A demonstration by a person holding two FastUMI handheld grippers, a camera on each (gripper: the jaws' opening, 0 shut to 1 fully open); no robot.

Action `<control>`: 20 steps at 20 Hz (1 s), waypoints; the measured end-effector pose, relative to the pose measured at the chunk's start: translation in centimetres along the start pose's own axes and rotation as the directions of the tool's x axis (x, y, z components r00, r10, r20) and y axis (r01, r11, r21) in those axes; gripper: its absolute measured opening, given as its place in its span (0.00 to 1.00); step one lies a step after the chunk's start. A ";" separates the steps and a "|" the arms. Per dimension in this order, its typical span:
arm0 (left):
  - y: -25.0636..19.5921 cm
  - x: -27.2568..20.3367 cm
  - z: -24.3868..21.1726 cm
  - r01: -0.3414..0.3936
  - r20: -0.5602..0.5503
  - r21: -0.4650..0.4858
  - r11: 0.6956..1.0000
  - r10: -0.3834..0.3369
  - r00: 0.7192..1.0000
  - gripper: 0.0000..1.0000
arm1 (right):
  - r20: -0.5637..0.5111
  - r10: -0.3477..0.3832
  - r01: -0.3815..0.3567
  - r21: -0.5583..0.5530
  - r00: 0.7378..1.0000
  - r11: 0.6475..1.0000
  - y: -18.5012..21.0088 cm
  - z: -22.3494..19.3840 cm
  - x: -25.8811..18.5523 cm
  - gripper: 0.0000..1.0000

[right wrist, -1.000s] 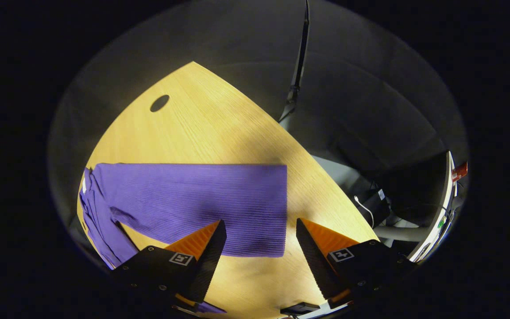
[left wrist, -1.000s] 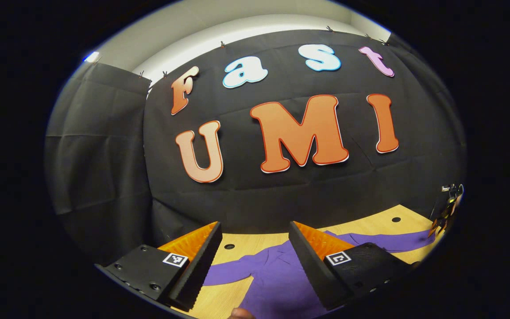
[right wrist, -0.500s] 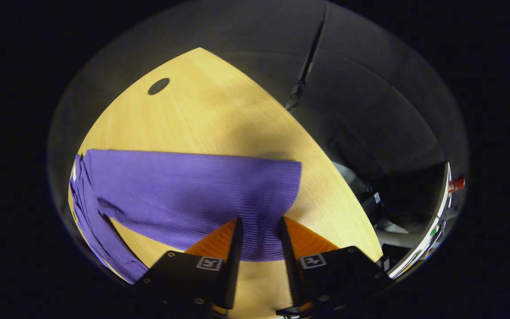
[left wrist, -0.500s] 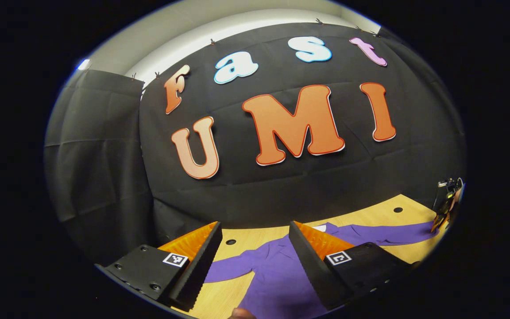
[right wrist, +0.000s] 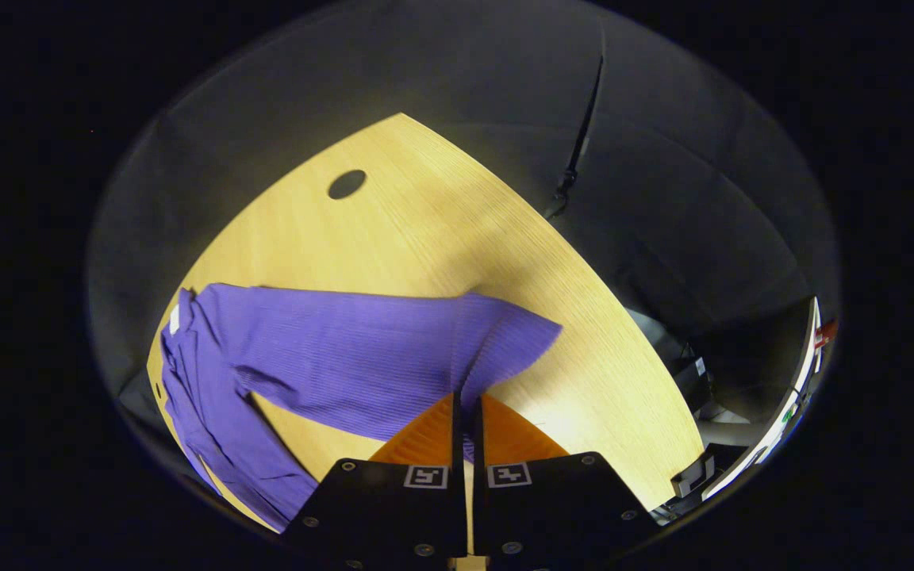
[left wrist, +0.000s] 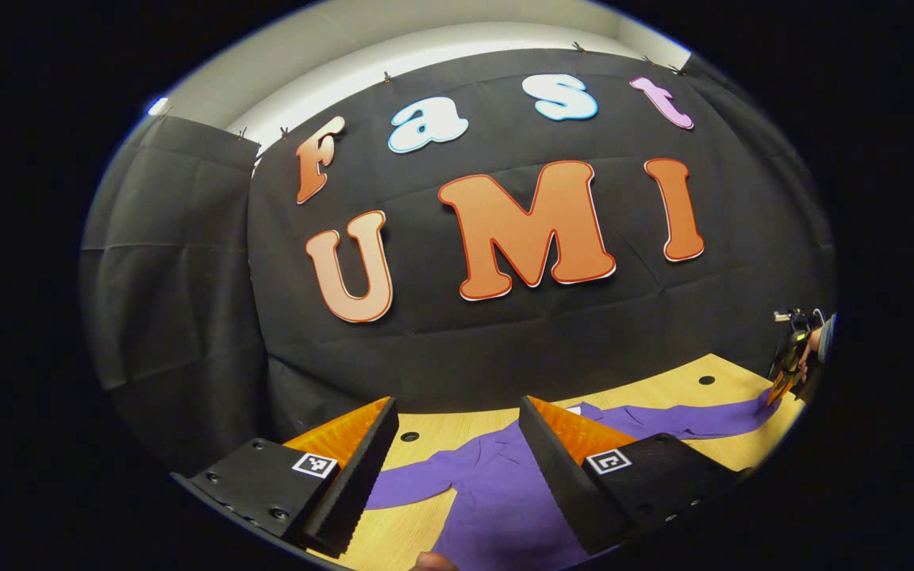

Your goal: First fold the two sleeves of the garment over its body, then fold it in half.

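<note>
Garment [left wrist: 505, 496], purple ribbed knit, is lying spread on the wooden table [right wrist: 425, 230], body toward the person, both sleeves still stretching out sideways. Right gripper [right wrist: 466, 408] is pinching the cuff end of the right sleeve [right wrist: 362, 361], jaws pressed nearly together with a sliver of cloth between them; the cuff is bunching and lifting off the table there, so the first sleeve fold is judged to be just starting. That gripper, with the hand holding it, is also showing far off at the sleeve end in the left gripper view [left wrist: 782, 381]. Left gripper [left wrist: 455, 432] is hovering above the garment's body with jaws wide apart, gripping nothing. Left sleeve [left wrist: 413, 484] is lying flat and untouched. Progress: nothing folded yet; remaining are laying the right sleeve over the body, then the left sleeve, then the half fold. Writing: a small white tag [right wrist: 174, 319] is sitting at the neck, too small to read; square black-and-white markers are sitting on the gripper bodies, no readable text. Round cable holes [right wrist: 347, 184] are dotting the table.
</note>
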State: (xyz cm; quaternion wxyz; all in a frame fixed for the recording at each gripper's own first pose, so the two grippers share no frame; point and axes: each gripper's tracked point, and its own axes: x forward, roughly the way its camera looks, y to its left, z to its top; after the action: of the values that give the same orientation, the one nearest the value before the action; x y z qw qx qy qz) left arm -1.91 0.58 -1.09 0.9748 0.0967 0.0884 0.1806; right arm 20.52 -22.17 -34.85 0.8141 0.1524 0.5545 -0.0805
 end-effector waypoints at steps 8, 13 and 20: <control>5.0 1.2 -1.0 0.006 0.019 -0.056 0.998 -0.005 1.000 0.98 | 0.127 0.092 -0.075 -0.129 0.988 0.989 10.3 2.3 -8.2 0.03; 9.5 2.0 -2.1 -0.025 0.019 -0.074 0.997 0.027 0.999 0.98 | 0.167 0.159 -0.116 -0.240 0.973 0.964 19.2 2.5 -12.6 0.04; 15.1 3.4 -5.8 -0.080 -0.036 -0.095 0.992 0.077 0.996 0.98 | 0.159 0.266 -0.186 -0.393 0.951 0.900 31.3 0.9 -16.0 0.03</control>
State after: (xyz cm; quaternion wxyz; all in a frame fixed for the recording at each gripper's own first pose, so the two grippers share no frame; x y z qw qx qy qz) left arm -5.04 16.63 -3.82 0.9689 0.0502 0.0913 0.2246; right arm 24.78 6.31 -14.72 0.8856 0.0489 0.4494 0.1064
